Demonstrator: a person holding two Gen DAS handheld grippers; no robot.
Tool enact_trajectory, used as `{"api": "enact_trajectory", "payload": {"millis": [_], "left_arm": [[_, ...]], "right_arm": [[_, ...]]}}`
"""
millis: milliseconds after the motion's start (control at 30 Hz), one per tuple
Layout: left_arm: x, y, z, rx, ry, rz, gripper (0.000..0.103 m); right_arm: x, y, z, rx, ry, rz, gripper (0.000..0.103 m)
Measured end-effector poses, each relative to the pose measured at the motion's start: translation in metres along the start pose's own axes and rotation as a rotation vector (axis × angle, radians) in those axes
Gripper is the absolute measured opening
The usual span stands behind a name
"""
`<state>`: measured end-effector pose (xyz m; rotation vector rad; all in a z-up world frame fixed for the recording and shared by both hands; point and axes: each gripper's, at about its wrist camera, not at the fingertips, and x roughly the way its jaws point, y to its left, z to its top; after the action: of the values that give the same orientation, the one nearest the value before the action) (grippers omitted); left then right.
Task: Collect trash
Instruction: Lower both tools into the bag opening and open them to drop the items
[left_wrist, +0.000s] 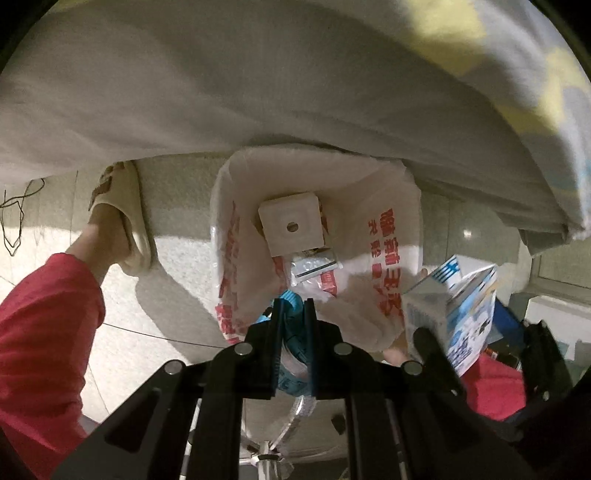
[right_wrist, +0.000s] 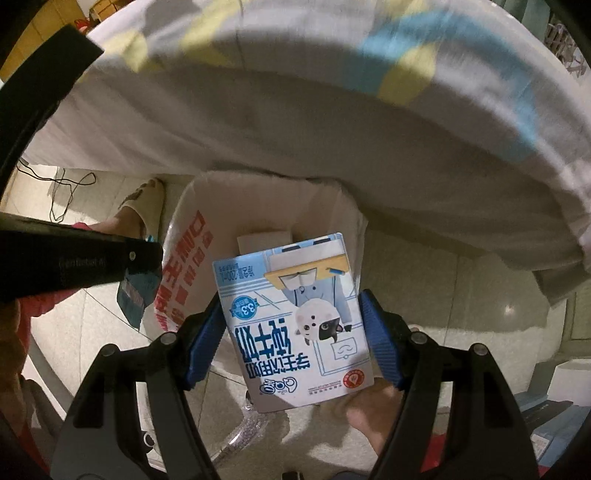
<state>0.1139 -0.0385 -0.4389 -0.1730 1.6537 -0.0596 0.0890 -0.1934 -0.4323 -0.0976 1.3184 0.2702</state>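
A bin lined with a white plastic bag with red print (left_wrist: 384, 266) stands on the floor by the bed; it also shows in the right wrist view (right_wrist: 184, 258). Inside lie a white square box (left_wrist: 291, 225) and some wrappers. My left gripper (left_wrist: 293, 306) is shut on a blue wrapper (left_wrist: 291, 332) and holds it over the bin's near rim. My right gripper (right_wrist: 291, 325) is shut on a blue and white milk carton (right_wrist: 295, 325), held above the bin. The carton also shows in the left wrist view (left_wrist: 454, 314).
A bed with a pale sheet (left_wrist: 258, 74) overhangs the bin. The person's foot in a beige slipper (left_wrist: 125, 214) stands left of the bin. A thin black cable (left_wrist: 14, 218) lies on the tiled floor at the far left.
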Motion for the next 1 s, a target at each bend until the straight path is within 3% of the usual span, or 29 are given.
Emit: {"api": "enact_trajectory", "payload": {"millis": [333,1000], "left_arm": [[0.029,0.002,0.016,-0.064,0.062,-0.032,0.012],[0.075,0.014,0.028,-0.143,0.144,-0.016,0.012]], "right_arm": [[0.032,-0.002,0.000,0.021,0.044,0.022,0.070],[0.069,0.010,0.000,0.005,0.100,0.050,0.070]]}}
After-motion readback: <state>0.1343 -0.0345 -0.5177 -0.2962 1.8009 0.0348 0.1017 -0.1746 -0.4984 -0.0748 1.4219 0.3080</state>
